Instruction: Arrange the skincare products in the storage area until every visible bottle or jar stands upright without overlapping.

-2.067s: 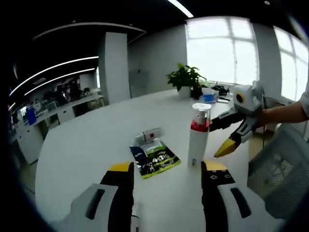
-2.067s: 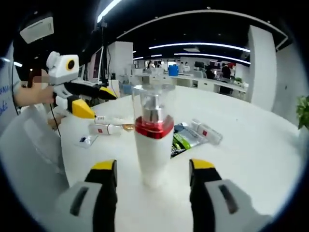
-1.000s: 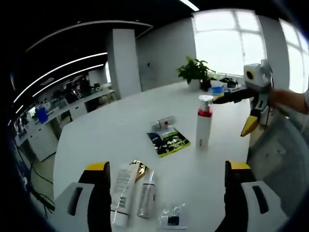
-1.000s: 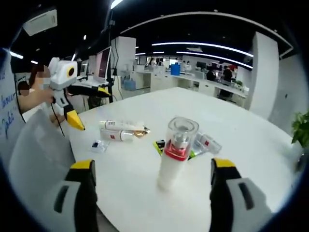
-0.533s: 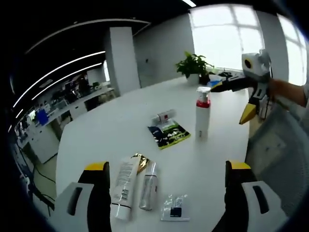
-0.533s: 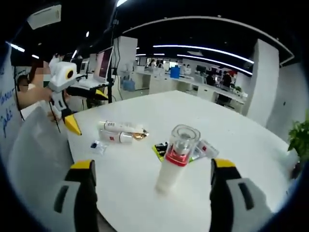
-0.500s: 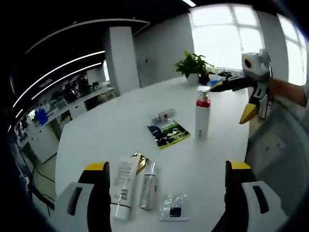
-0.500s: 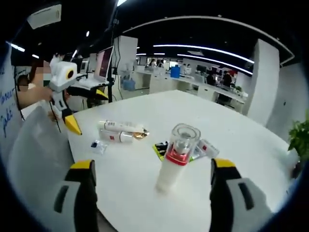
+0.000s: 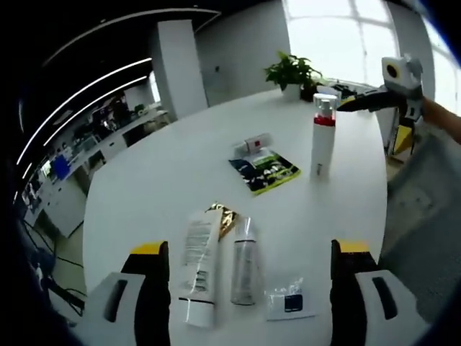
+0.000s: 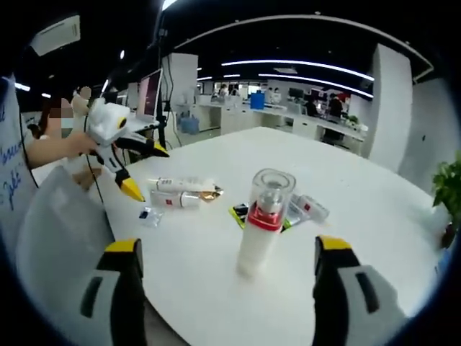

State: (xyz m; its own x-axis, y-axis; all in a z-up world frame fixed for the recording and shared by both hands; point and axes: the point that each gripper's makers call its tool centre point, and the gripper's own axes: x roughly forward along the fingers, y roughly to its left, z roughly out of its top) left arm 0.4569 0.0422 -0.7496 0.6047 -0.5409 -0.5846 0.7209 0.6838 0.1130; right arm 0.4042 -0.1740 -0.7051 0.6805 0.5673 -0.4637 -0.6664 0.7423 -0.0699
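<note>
- The left gripper point(image 9: 248, 256) hung above the near edge of the round white table point(image 9: 144, 180), its yellow-tipped jaws spread wide with nothing between them.
- Just beyond those jaws a white tube point(image 9: 199, 267) with a gold end lay flat, a small clear bottle point(image 9: 244, 261) lay on its side just beside it, and a small sachet point(image 9: 289, 304) lay flat next to the bottle.
- Farther across the table a white pump bottle point(image 9: 323, 146) with a red collar and clear cap stood upright, apart from the rest.
- A dark green packet point(image 9: 263, 171) lay flat near it, with a small red-labelled tube point(image 9: 251, 143) lying down at its far edge.
- The right gripper point(image 10: 225, 252) was likewise spread wide and held nothing; the pump bottle point(image 10: 263, 222) stood upright ahead of it, between the lines of its jaws but untouched.
- In the right gripper view the left gripper point(image 10: 137, 169) was held out over the table edge by a hand point(image 10: 81, 146), tilted down toward the lying tube point(image 10: 184, 187).
- In the left gripper view the right gripper point(image 9: 392, 86) was held level beyond the pump bottle.
</note>
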